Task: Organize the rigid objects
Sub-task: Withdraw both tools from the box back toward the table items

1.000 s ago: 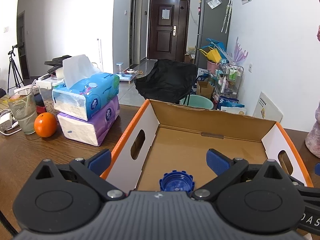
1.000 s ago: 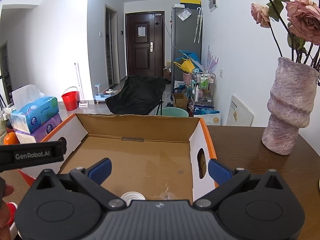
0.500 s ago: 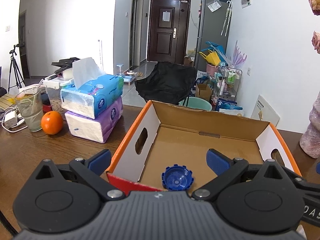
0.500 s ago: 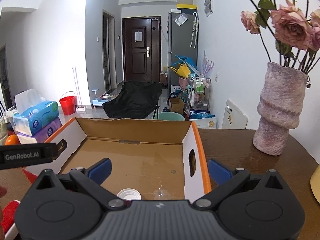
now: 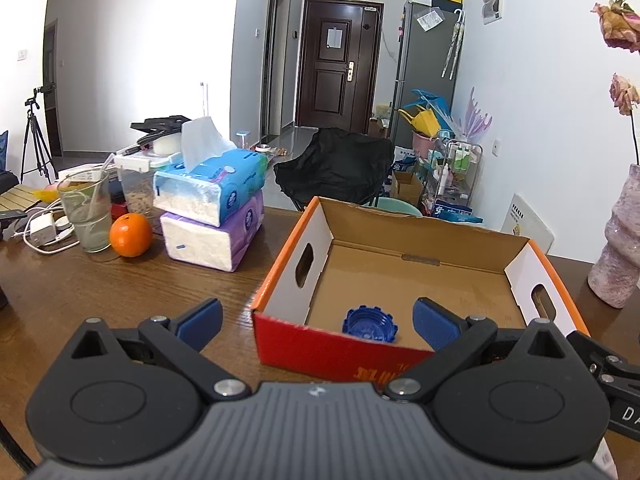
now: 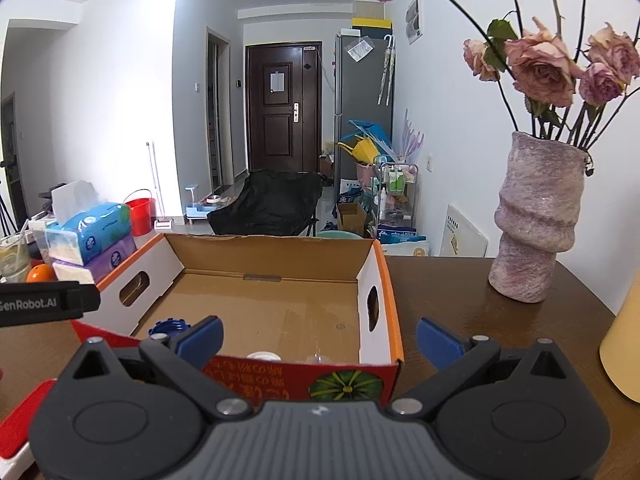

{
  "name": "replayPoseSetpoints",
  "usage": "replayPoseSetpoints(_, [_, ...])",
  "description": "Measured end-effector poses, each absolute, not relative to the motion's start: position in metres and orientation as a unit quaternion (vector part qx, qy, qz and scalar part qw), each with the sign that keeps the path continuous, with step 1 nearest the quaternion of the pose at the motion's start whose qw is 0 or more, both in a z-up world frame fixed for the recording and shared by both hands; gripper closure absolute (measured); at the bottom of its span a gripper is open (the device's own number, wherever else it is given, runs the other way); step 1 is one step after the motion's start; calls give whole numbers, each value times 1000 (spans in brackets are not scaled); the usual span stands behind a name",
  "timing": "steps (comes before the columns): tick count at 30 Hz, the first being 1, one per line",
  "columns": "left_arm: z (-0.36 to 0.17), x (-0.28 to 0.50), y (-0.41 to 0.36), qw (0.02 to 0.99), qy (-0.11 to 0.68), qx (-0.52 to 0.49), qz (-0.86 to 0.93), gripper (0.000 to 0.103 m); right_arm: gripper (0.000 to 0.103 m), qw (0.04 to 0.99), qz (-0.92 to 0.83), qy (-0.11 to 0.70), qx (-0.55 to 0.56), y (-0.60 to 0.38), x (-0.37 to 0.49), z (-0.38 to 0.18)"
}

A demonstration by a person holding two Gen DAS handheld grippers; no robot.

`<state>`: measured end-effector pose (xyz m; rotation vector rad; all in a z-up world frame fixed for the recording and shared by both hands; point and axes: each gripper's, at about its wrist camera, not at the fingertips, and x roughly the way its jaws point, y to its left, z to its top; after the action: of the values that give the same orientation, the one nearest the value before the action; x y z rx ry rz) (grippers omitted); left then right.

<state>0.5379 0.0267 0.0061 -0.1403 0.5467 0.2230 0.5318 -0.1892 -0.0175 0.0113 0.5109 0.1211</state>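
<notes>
Both your wrist cameras are looking forward, low over the desk, toward the far door. You're sharing the cardboard box close ahead, left view sitting further left.

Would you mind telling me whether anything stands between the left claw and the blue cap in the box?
Yes: the box's red front wall rises between the open left claw and the blue cap, which lies on the box floor just behind that wall. Reaching straight ahead would meet the wall; from above, nothing visible covers the cap.
</notes>
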Motion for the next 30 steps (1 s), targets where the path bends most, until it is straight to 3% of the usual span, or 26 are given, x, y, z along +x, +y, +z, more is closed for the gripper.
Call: replayPoseSetpoints(30, [22, 393, 40, 964, 245, -66, 84, 0, 0, 971, 86, 224, 1, -194, 384, -10])
